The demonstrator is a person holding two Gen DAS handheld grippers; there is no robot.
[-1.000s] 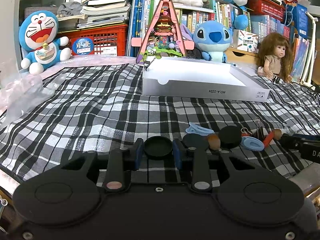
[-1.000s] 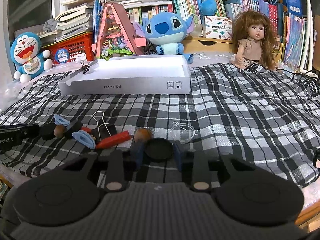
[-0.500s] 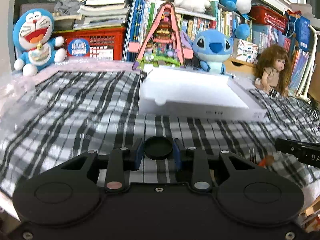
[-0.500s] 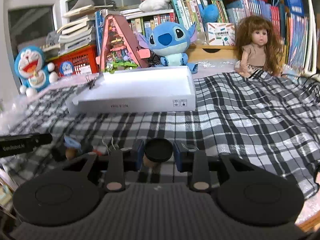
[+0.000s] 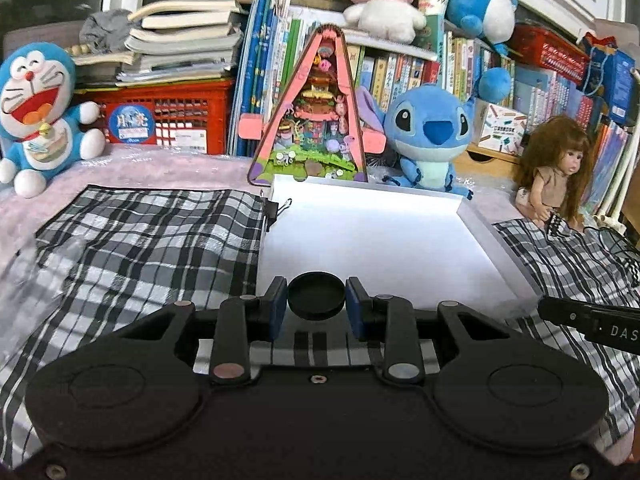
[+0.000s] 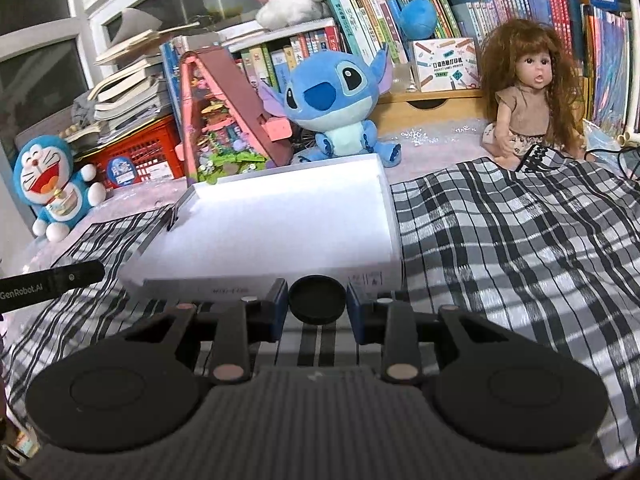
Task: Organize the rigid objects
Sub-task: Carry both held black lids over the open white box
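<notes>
A round black plastic cap (image 5: pixel 316 301) is clenched edgewise in the left claw (image 5: pixel 316 309) and a matching black cap (image 6: pixel 317 305) in the right claw (image 6: pixel 317 309), both held near the shallow white cardboard tray (image 5: pixel 496 240), presumably for dropping inside.

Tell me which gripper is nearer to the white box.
Left. The left gripper, shut on a black cap, is right at the white box, its cap over the near edge. The right gripper, with its own black cap, sits short of the front wall.
</notes>
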